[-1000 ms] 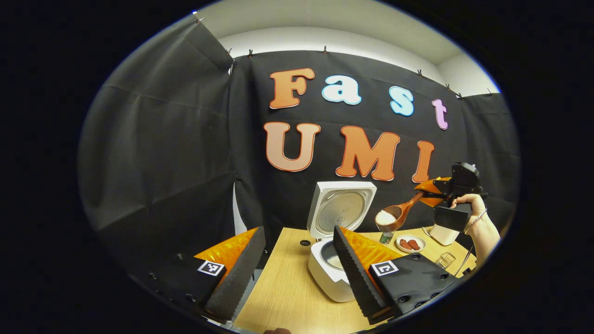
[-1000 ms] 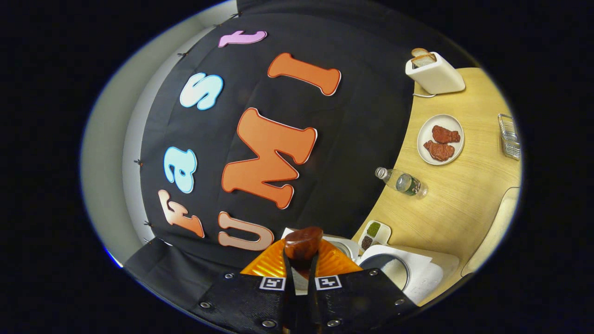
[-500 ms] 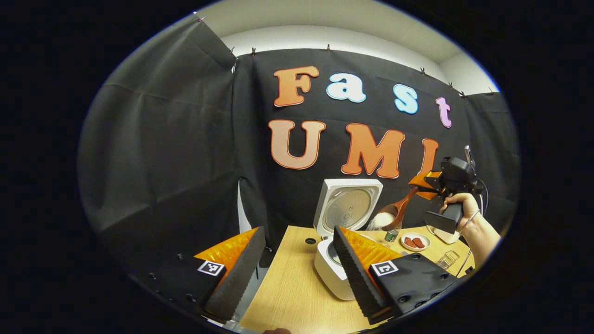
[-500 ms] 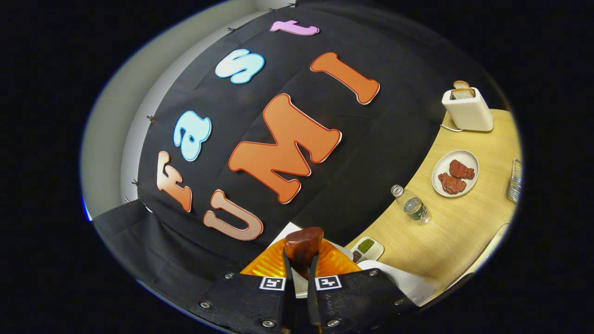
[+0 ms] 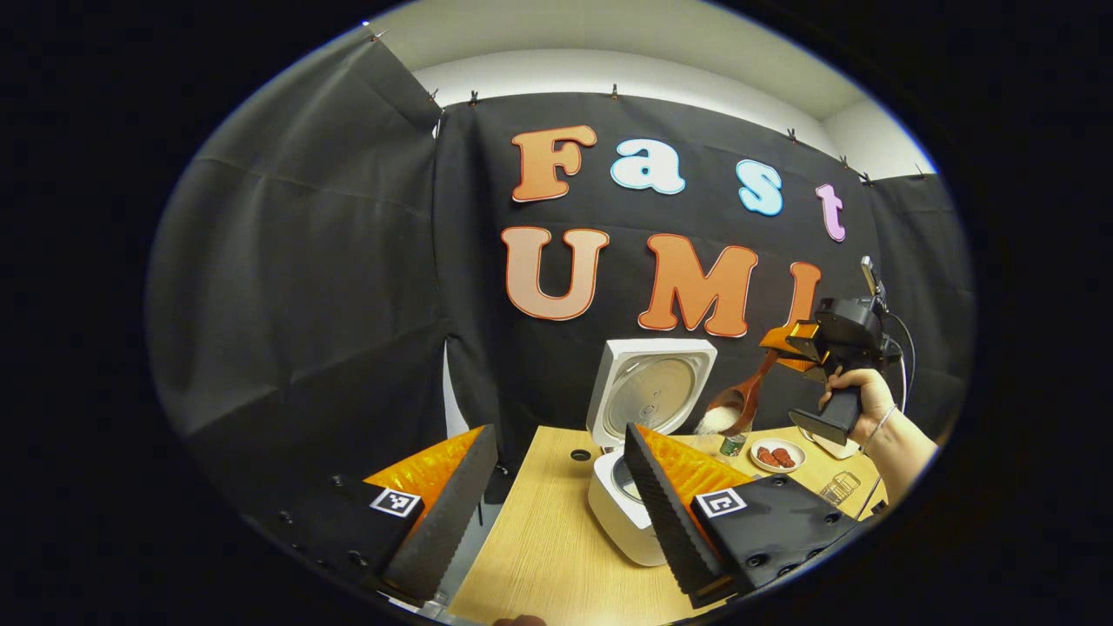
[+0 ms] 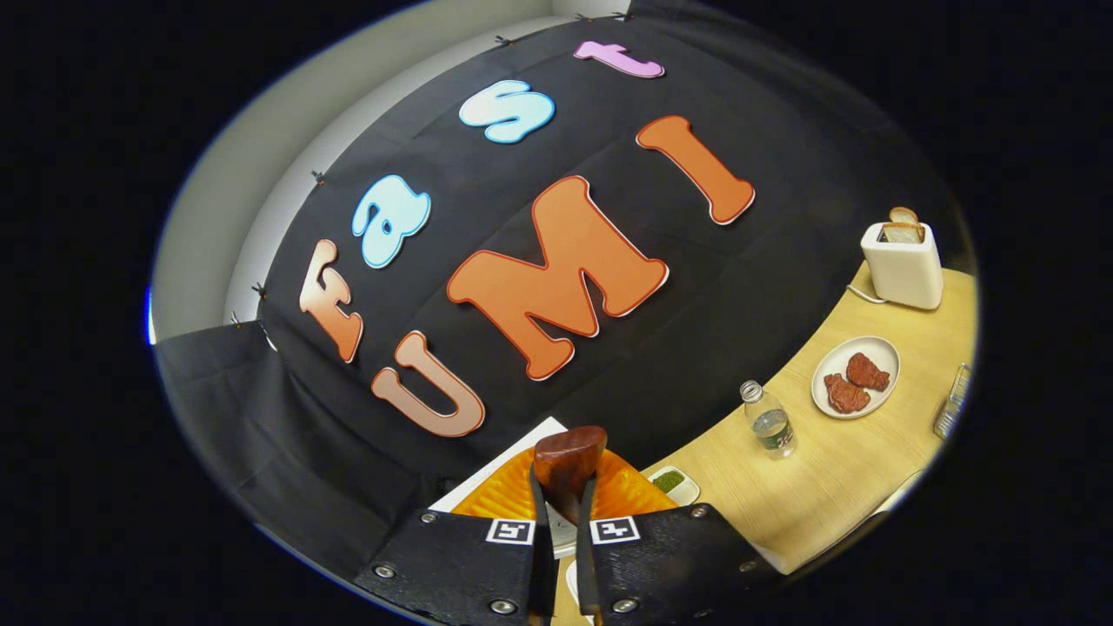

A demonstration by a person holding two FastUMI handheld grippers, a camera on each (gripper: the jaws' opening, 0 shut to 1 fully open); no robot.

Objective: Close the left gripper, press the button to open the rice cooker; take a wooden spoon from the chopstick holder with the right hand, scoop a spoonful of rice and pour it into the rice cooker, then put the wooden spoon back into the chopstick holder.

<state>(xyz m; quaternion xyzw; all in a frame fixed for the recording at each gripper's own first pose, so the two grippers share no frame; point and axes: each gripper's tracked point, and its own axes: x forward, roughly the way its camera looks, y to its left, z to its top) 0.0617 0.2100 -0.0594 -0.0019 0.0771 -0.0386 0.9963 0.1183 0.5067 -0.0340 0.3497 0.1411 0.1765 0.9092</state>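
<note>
Now, rice-heaped wooden spoon (image 5: 737, 402), tilted

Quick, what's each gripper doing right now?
Left gripper: open, holding nothing.
Right gripper: tongs shut on the wooden spoon, rice in its bowl.

spoon (image 5: 739, 402) above open rice cooker (image 5: 628, 513), bottle (image 6: 769, 422) beside plate (image 6: 880, 352).

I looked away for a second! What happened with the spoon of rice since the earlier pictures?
The right gripper lifted and tipped the wooden spoon bowl-down toward the open rice cooker, and the rice now slides off its lip. Its fingers stayed shut on the handle. The left gripper stayed open and in place, and the cooker lid stayed up.
</note>
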